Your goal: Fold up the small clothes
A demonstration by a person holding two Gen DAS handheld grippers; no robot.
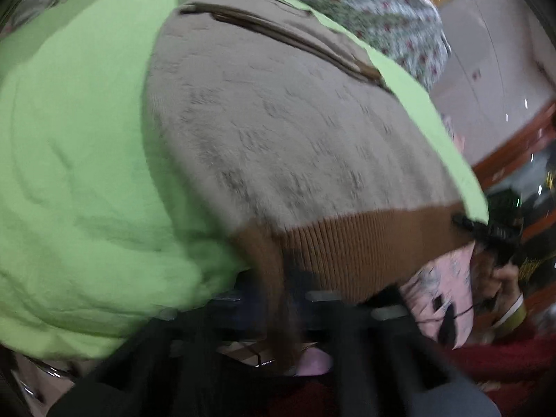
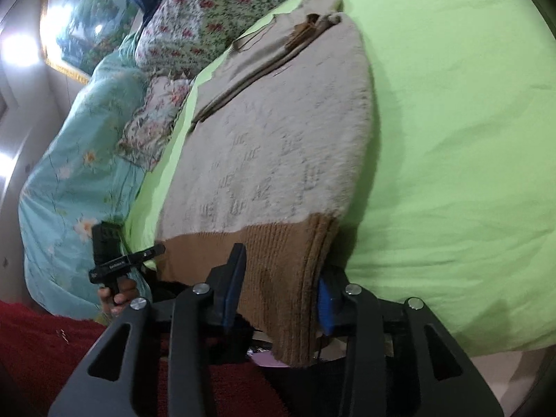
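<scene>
A beige fuzzy sweater (image 2: 278,146) with a brown ribbed hem (image 2: 274,264) lay flat on the lime-green bed sheet (image 2: 451,139), filling the centre of both views, its neck end toward the top of the frame and the hem at the bottom edge of the bed. In the right wrist view my right claw (image 2: 278,299) stood at bottom centre, its blue pads (image 2: 232,292) on either side of a bunched fold of the hem; I recorded it as closed down on that hem. In the left wrist view my left claw (image 1: 278,299) sat at bottom centre, blurred and dark, with a strip of brown hem (image 1: 347,243) running down between its fingers; I recorded it as fully closed and gripping the hem. The right claw (image 1: 486,232) also appeared at the right edge of the left view, at the hem's far corner, and the left claw (image 2: 132,257) at lower left of the right view. Floral bedding (image 2: 215,10) lay beyond the sheet at upper left, with a turquoise quilt (image 2: 76,173) beside it.
</scene>
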